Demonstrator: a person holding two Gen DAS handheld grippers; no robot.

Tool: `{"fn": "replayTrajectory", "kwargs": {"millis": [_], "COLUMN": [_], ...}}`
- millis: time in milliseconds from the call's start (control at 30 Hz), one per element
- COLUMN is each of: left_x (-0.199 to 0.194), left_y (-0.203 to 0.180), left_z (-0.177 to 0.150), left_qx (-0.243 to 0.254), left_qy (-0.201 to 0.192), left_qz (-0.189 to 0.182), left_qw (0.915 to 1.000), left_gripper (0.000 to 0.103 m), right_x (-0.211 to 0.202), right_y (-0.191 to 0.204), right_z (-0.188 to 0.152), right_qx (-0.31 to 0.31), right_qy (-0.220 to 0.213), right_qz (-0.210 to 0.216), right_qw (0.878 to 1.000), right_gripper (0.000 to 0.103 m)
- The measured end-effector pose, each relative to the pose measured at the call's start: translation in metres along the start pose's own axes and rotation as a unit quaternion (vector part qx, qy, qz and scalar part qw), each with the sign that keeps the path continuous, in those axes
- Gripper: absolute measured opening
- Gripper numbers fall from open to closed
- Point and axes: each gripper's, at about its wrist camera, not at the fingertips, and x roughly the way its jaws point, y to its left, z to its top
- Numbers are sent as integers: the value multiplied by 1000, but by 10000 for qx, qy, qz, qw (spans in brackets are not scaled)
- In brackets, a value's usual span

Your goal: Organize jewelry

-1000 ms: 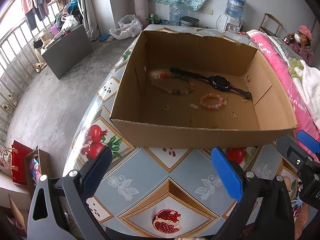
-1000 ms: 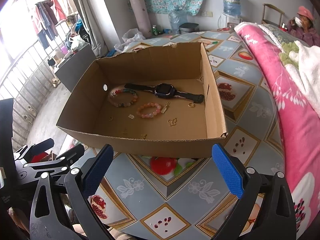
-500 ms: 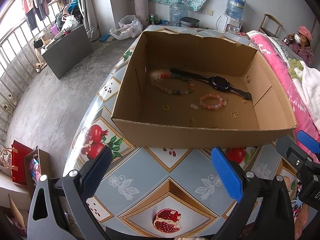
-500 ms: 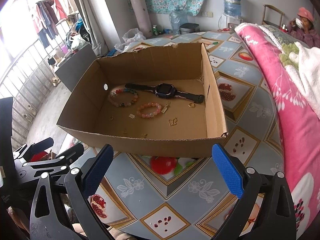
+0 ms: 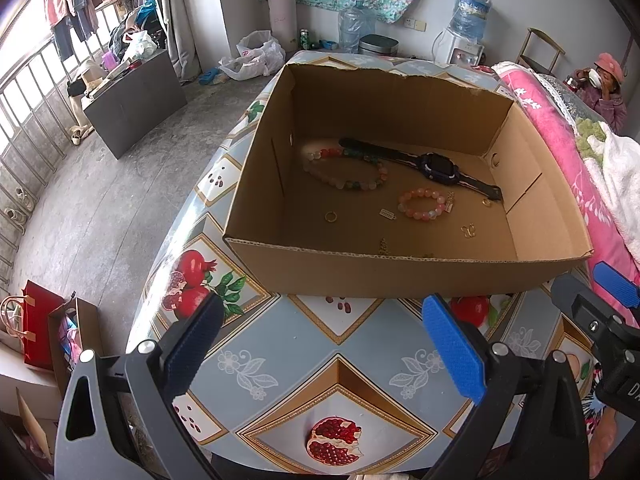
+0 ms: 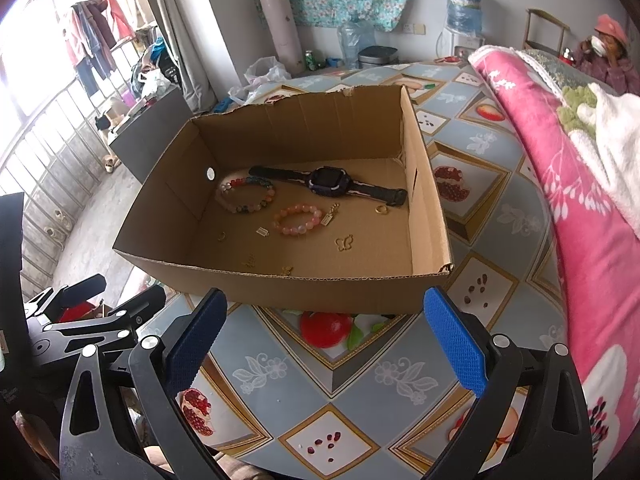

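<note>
Jewelry point(image 5: 422, 204) lies boxed; only right view shows, seemingly, every charm point(image 6: 345, 242).

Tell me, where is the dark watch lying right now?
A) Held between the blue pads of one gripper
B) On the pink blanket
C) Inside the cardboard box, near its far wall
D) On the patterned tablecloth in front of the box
C: the watch lies flat on the floor of the cardboard box, near the far wall, beside the bead bracelets; both grippers are open and empty.

Cardboard box point(image 5: 400, 276) on patterned table point(image 5: 340, 364)
</note>
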Motion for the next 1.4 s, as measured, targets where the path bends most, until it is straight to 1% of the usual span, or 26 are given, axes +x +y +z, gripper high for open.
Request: {"fn": "replayTrajectory", "kwargs": {"millis": [1400], "left_x": [0], "left_y": [0], "left_z": [-1], "left_qx": [0], "left_qy": [-6], "left_qz": [1], "left_qw": [10000], "left_gripper": [97], "right_x": [-2], "right_y": [-1], "right_z": [-3], "right_qx": [7], "right_qy": [0], "right_qz": [-15], "right_qw": [10000], "right_gripper": [95]}}
